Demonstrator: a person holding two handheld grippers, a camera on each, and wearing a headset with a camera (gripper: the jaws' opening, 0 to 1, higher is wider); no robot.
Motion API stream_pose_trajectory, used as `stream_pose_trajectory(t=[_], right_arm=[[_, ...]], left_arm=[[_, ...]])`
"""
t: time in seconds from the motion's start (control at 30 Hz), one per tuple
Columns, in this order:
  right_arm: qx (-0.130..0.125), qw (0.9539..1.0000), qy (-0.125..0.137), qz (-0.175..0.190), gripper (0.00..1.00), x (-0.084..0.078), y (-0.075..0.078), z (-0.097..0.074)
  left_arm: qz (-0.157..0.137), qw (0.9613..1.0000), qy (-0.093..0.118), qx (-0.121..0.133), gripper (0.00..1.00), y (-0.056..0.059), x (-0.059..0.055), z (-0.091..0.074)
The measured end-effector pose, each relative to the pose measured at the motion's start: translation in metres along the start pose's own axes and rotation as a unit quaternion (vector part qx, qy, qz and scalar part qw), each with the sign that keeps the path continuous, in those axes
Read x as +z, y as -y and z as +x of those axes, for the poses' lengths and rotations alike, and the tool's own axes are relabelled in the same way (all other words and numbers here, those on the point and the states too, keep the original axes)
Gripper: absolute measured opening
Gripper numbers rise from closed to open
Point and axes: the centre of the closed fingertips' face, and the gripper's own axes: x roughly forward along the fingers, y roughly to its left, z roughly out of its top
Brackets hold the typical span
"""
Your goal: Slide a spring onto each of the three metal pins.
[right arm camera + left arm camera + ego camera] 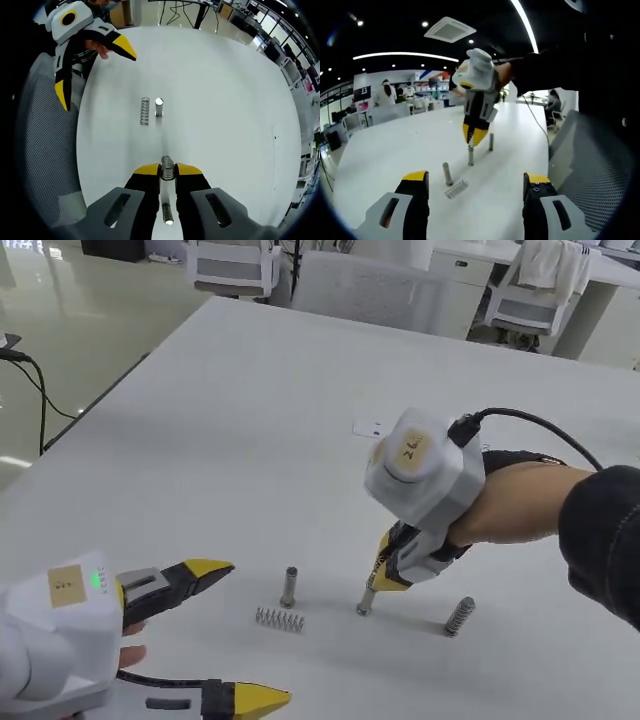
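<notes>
The right gripper point(167, 171) points down at the white worktop point(250, 440), its jaws pinched almost together on a held spring point(168, 166) that stands upright between the yellow tips. Directly below those jaws the middle pin point(167, 214) stands on end. The spring's lower end meets the top of the pin, but I cannot tell how far it has gone over it. Straight ahead of the right jaws, and well apart from them, a bare pin point(159, 107) stands upright. A loose spring point(145, 110) lies flat just beside it without touching, on the side facing the left gripper point(235, 633). That gripper hangs low over the near part of the worktop with its jaws spread wide and holding nothing. From the left jaws, the loose spring comes first, the bare pin is just past it, and the right jaws with their spring and pin are further out along much the same line. On the far side of the right jaws from the left gripper, near them but not touching, stands a third upright piece point(459, 616). Its surface looks coiled like a spring, and I cannot tell whether a pin runs up inside it. A gloved hand point(500, 505) grips the right gripper from behind.
</notes>
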Motion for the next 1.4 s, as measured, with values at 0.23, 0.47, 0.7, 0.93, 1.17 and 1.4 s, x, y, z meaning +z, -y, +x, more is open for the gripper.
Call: stream_pose_trajectory(t=[0.23, 0.47, 0.7, 0.93, 1.17, 1.4], right_arm=[[0.004, 1.0, -0.004, 0.005, 0.09, -0.004, 0.0, 0.009], [0.006, 0.9999, -0.009, 0.006, 0.09, -0.006, -0.001, 0.018], [0.009, 0.9998, -0.014, 0.009, 0.09, -0.009, -0.002, 0.025], [0.012, 0.9997, -0.019, 0.009, 0.09, -0.012, -0.004, 0.032], [0.014, 0.9996, -0.02, 0.012, 0.09, -0.013, -0.005, 0.035], [0.014, 0.9996, -0.021, 0.015, 0.09, -0.013, -0.006, 0.038]], left_arm=[[-0.011, 0.9999, 0.001, -0.002, 0.73, 0.001, -0.001, 0.001], [-0.011, 0.9999, -0.009, 0.001, 0.74, 0.0, -0.004, 0.002], [-0.011, 0.9998, -0.013, 0.002, 0.74, -0.001, -0.005, 0.002], [-0.01, 0.9999, -0.014, 0.003, 0.74, -0.002, -0.005, 0.002], [-0.011, 0.9998, -0.017, 0.002, 0.74, -0.003, -0.006, 0.002], [-0.012, 0.9998, -0.017, 0.004, 0.75, -0.004, -0.005, 0.001]])
